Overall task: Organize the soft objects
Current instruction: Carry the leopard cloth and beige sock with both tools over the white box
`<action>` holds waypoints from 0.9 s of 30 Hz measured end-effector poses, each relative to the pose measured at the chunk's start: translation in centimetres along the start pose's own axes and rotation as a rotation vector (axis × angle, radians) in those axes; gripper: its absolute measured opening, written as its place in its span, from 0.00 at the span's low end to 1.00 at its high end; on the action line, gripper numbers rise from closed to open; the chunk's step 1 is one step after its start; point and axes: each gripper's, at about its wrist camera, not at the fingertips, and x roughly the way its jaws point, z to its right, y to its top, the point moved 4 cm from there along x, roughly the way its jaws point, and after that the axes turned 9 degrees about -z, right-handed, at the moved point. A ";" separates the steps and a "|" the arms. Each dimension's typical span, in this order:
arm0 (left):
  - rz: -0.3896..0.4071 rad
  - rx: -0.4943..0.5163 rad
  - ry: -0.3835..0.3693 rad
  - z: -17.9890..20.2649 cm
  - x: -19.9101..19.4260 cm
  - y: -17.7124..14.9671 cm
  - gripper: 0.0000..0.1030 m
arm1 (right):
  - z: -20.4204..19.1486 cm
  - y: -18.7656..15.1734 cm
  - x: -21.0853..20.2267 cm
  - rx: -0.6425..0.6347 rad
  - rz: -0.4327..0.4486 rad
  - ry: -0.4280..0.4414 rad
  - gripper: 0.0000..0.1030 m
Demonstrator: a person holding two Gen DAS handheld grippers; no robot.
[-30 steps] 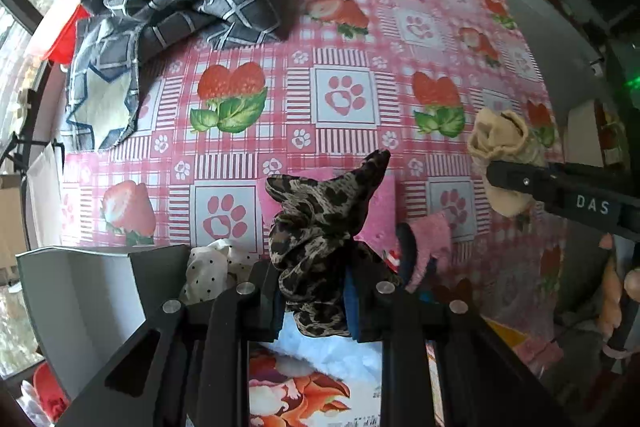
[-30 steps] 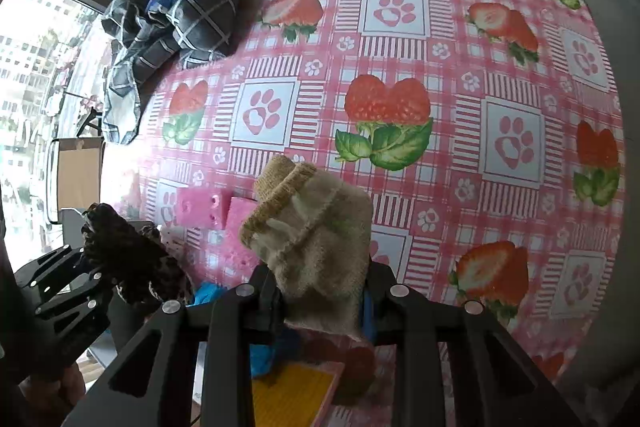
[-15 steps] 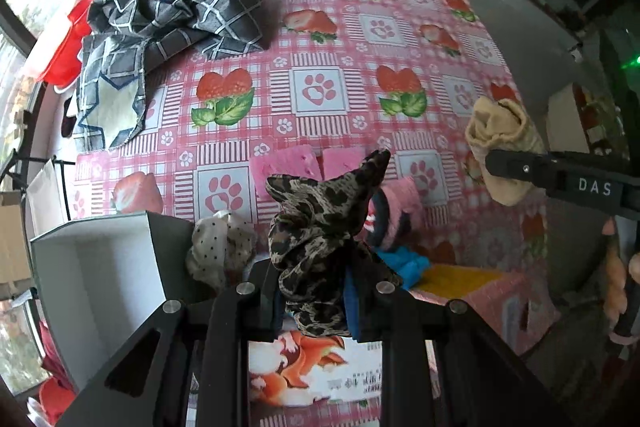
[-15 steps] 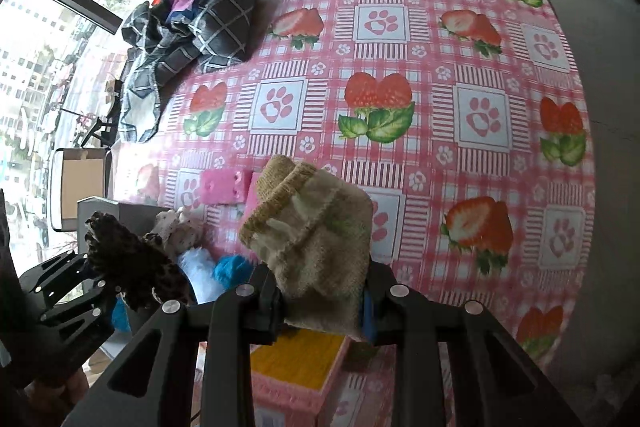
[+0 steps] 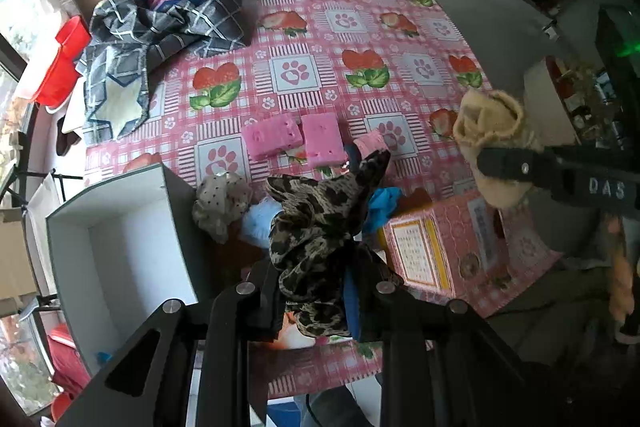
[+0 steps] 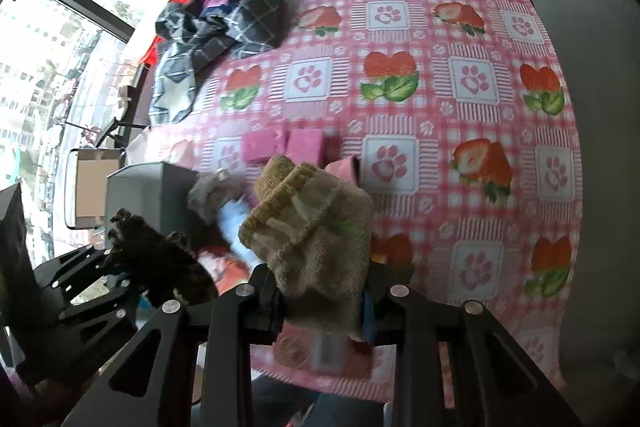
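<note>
Leopard-print cloth (image 5: 316,239) soft, crumpled; beige sock (image 6: 316,235) coarse knit; tablecloth (image 5: 360,39) smooth.

From my left wrist camera, the left gripper (image 5: 316,291) was clamped on a leopard-print cloth (image 5: 320,227), which stood bunched up between the jaws. The right gripper (image 5: 504,167) entered from the right edge, pinching a beige knitted sock (image 5: 488,123). Below lay the pink strawberry tablecloth (image 5: 296,75). Two pink sponges (image 5: 296,139) lay side by side near its centre. A white open box (image 5: 124,247) sat at the left, with a polka-dot cloth (image 5: 220,199) just beside its wall and a light blue soft item (image 5: 260,223) next to that. A pink printed box (image 5: 440,239) sat at the right. A dark plaid garment (image 5: 160,27) lay heaped at the far left corner.
</note>
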 end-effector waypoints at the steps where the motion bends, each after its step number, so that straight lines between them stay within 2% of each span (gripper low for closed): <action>1: 0.009 -0.001 0.002 -0.1 -0.3 -0.3 0.25 | -0.6 -0.5 -0.2 -0.005 0.000 0.005 0.30; 11: 0.087 -0.084 -0.001 -3.9 -3.3 -2.7 0.25 | -7.4 -3.8 0.8 -0.111 -0.033 0.020 0.30; 27: 0.148 -0.339 0.043 -13.0 -6.0 -8.8 0.25 | -18.3 -3.7 3.4 -0.366 -0.101 0.006 0.30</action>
